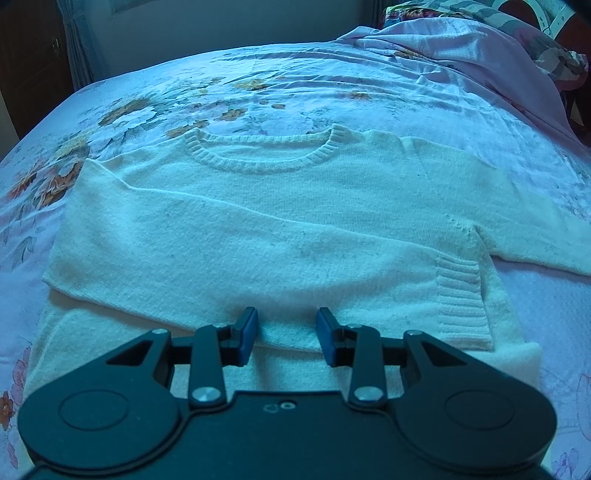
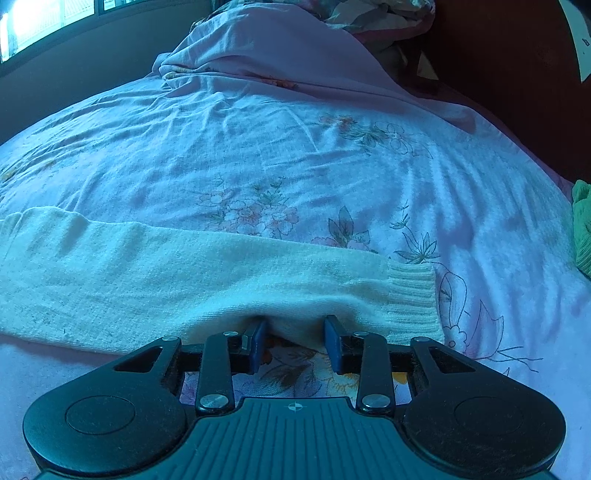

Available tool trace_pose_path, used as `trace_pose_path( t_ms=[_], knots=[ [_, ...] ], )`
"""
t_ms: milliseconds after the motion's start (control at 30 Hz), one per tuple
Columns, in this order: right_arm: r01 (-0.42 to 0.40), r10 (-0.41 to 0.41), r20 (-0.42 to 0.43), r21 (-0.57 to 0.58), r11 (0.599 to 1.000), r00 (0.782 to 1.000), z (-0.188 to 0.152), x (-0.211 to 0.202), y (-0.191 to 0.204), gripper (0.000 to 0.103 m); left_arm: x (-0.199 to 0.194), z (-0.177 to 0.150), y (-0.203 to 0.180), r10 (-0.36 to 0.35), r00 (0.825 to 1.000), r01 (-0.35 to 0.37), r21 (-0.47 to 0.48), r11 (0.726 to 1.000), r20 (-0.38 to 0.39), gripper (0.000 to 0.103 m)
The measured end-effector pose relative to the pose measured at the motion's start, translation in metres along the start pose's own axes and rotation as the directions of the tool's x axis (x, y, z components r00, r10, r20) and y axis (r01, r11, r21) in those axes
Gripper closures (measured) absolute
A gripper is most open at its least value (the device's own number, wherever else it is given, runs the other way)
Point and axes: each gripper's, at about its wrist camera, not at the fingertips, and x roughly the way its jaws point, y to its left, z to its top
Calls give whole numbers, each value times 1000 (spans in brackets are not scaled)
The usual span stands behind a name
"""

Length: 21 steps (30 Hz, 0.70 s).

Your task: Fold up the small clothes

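Closest in the left wrist view, the left gripper hovers low over the near part of a cream knitted sweater, its blue fingers spread wide and holding nothing. One sleeve already lies folded across the sweater's front, its ribbed cuff just right of the fingers. In the right wrist view, the right gripper sits at the near edge of the other sleeve, which stretches flat along the bed; its fingers are wide apart, with the knit bunching slightly between the tips, not yet pinched. Judging by this, the sleeve-folding step is in hand: the right fingers need to close on the sleeve near its cuff and carry it across the body. Beyond lies the bed, covered in a pale floral sheet, then a rumpled pink blanket. Something green shows at the right edge. Farthest off, a bright window and dark walls.
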Motion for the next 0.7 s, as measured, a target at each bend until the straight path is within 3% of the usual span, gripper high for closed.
trace_pose_path(
  t_ms=[300, 467, 500, 533, 567, 700],
  knots=[
    [-37, 36, 10, 30, 999, 999, 9, -2, 8, 95, -6, 1, 10, -34, 999, 34, -11, 999, 10, 70],
    [-82, 81, 9, 101, 992, 997, 7, -6, -6, 94, -10, 1, 17, -30, 999, 30, 11, 1000, 30, 70],
    [-116, 116, 4, 166, 979, 993, 7, -5, -15, 92, -10, 1, 19, -29, 999, 29, 10, 1000, 31, 70],
    [-136, 145, -20, 232, 963, 989, 8, -2, -25, 80, -10, 1, 21, -29, 999, 29, 8, 1000, 33, 70],
    [-151, 162, -20, 273, 950, 987, 8, -1, -32, 76, -11, 0, 23, -28, 999, 28, 7, 1000, 37, 70],
    [-126, 142, -24, 328, 936, 990, 11, -3, -51, 75, -12, 0, 28, -27, 998, 27, 12, 1000, 48, 70]
  ],
)
